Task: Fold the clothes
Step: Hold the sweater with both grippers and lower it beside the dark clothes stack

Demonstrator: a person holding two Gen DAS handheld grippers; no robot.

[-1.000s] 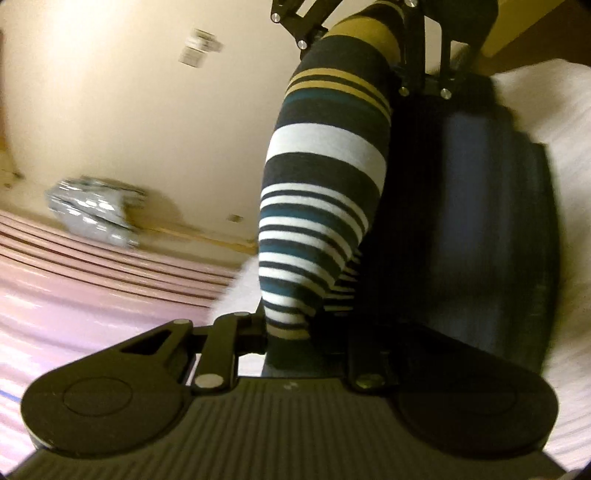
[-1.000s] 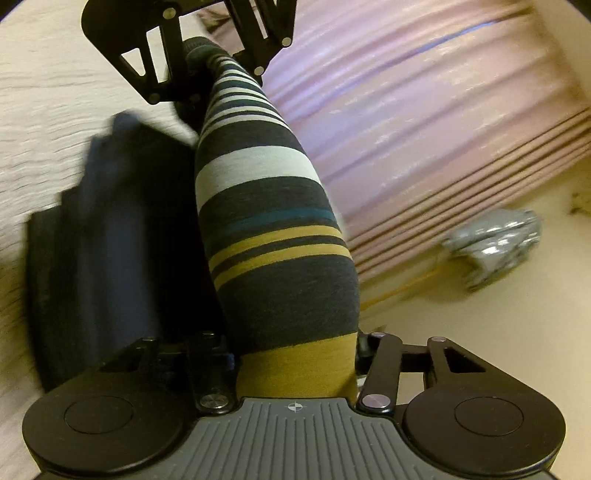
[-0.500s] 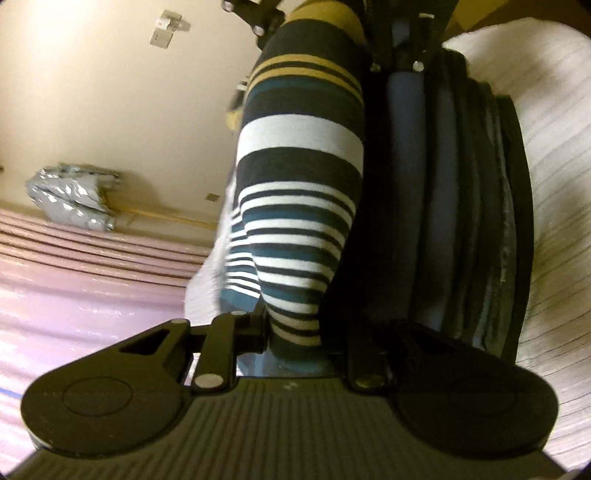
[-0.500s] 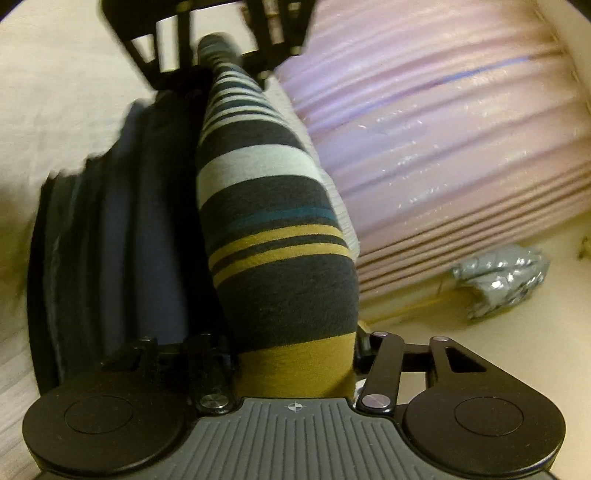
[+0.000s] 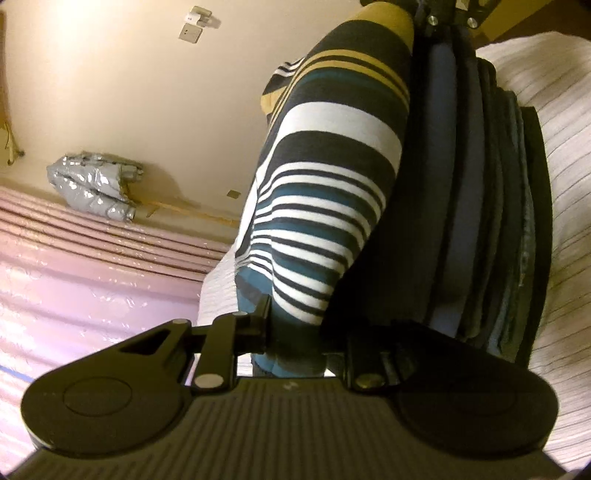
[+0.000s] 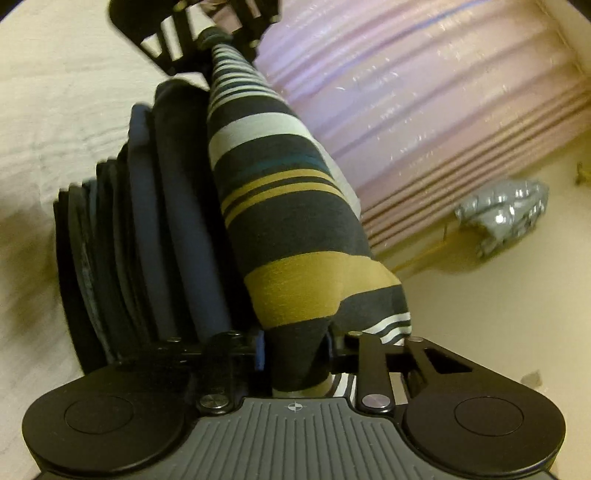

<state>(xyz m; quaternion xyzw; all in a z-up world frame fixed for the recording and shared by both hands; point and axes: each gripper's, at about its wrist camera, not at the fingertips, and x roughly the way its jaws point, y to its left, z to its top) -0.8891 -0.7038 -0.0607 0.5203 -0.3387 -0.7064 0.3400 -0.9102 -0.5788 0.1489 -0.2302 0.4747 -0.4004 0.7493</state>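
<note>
A striped garment [image 5: 325, 184], in dark, white, teal and mustard bands, is stretched between my two grippers. My left gripper [image 5: 295, 343] is shut on its teal-striped end. In the right wrist view my right gripper [image 6: 299, 362] has the dark and mustard end of the striped garment [image 6: 288, 221] bunched between its jaws, which are closing on it. Each gripper shows at the far end in the other's view: the right gripper [image 5: 443, 14] and the left gripper [image 6: 207, 33]. The garment lies alongside a stack of dark folded clothes [image 5: 480, 203] [image 6: 147, 221].
The stack rests on white ribbed bedding [image 5: 554, 110] [image 6: 55, 92]. Pink pleated fabric [image 5: 92, 277] [image 6: 424, 92] hangs on the far side of the garment. A crumpled silver bundle [image 5: 92, 184] [image 6: 506, 214] lies on the cream surface beyond.
The striped garment has come down close beside the dark stack. The right jaws have narrowed, bunching the mustard end, and a striped fold now shows beside them.
</note>
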